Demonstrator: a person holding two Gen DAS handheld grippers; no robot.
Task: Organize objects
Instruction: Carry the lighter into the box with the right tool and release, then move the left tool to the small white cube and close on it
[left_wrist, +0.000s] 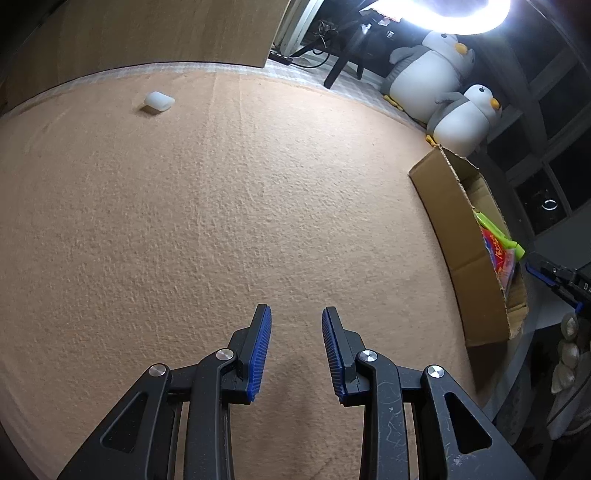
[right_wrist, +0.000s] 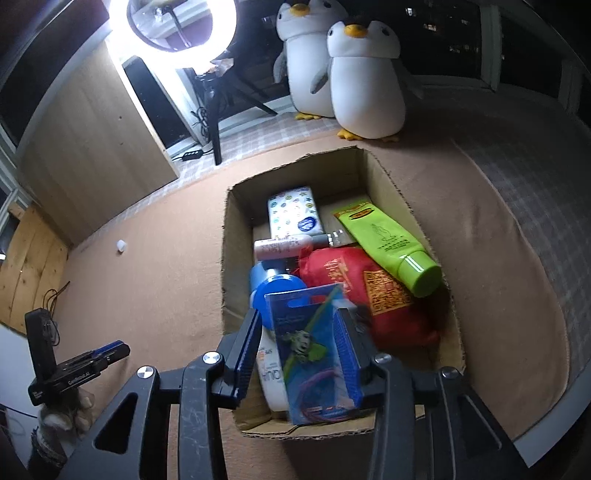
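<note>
One blue card packet (right_wrist: 314, 354) is sitting between the right gripper (right_wrist: 299, 354)'s parted jaws at lower centre, over the cardboard box (right_wrist: 236, 206); it needs a clean drop inside, while the left gripper (left_wrist: 296, 354) is hanging apart and empty.

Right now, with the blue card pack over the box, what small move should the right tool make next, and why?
Probably open the right tool a bit wider and lift clear. The blue card pack sits between its jaws above the box, and whether the pads grip it I cannot tell. Only the small white case is left on the mat, far ahead of the empty left tool.
</note>
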